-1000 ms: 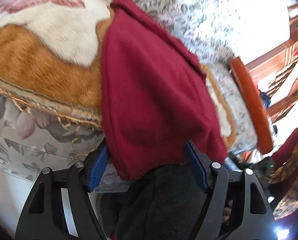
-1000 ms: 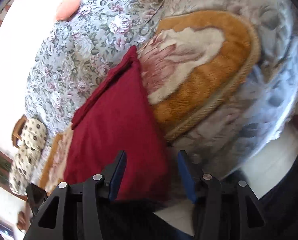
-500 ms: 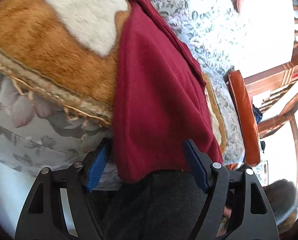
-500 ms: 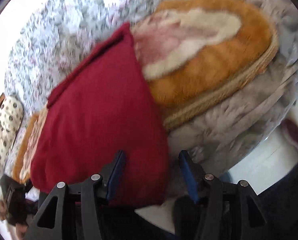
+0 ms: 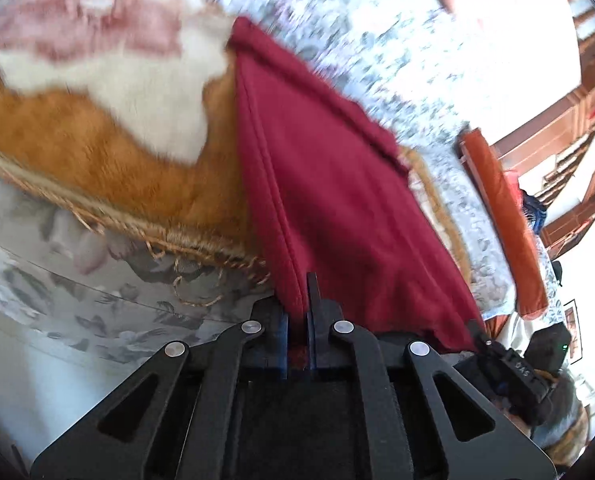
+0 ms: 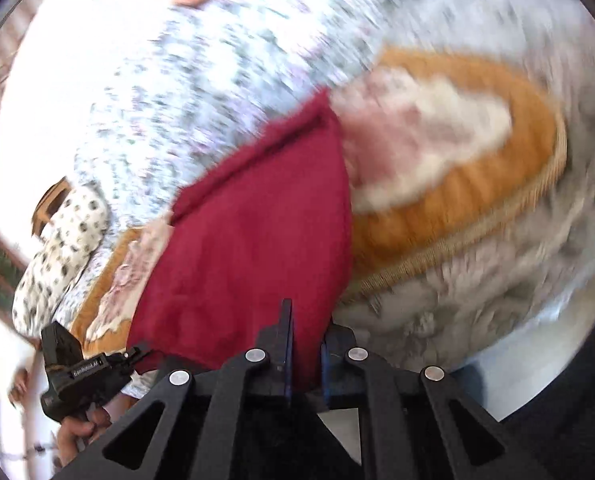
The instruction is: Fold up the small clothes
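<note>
A dark red garment [image 5: 337,200] lies on an orange and white fleece blanket [image 5: 97,120] over a floral sofa seat. My left gripper [image 5: 297,316] is shut on the garment's near left corner. In the right wrist view the same garment [image 6: 249,248] stretches away from me, and my right gripper [image 6: 305,344] is shut on its near right corner. The left gripper also shows in the right wrist view [image 6: 97,364] at the garment's other near corner. Both views are motion-blurred.
The floral sofa back [image 5: 377,40] rises behind the garment. An orange wooden armrest [image 5: 505,216] is to the right in the left wrist view. A spotted cushion [image 6: 61,248] lies at the left in the right wrist view. The blanket's fringed edge [image 5: 137,228] hangs over the seat front.
Both grippers were open around the garment's near edge; now both have closed on its near corners. Both views are now blurred from motion.
</note>
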`<action>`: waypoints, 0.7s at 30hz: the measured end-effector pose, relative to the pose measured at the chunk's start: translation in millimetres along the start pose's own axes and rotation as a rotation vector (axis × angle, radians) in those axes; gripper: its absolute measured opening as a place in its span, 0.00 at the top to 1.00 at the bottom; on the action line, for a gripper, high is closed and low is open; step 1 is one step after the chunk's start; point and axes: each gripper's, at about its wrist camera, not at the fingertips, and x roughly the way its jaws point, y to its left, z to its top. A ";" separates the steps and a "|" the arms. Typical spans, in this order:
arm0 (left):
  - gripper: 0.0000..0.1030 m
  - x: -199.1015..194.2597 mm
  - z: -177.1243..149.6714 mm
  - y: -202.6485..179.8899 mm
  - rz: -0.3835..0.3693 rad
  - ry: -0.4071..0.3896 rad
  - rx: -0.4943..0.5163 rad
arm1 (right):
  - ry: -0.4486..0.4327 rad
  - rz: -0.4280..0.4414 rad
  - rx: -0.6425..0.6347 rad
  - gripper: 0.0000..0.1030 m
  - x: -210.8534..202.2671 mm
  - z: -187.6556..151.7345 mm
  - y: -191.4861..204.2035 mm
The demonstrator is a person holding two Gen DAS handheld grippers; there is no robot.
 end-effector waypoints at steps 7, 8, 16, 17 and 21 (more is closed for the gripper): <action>0.96 -67.4 -4.4 -19.8 -0.053 -0.095 0.031 | -0.045 0.043 -0.114 0.93 -62.0 6.4 27.6; 0.96 -75.5 -8.8 -25.1 -0.055 -0.101 0.051 | -0.051 0.041 -0.115 0.93 -66.9 5.8 29.8; 0.96 -83.8 -24.2 -39.5 -0.117 -0.138 0.044 | -0.066 0.082 -0.085 0.93 -111.6 8.8 22.5; 0.96 -77.3 -19.1 -38.1 -0.121 -0.144 0.019 | -0.074 0.092 -0.078 0.93 -108.6 15.1 20.0; 0.96 -58.2 9.0 -27.0 -0.152 -0.207 -0.132 | -0.092 0.220 0.076 0.93 -78.6 55.9 6.2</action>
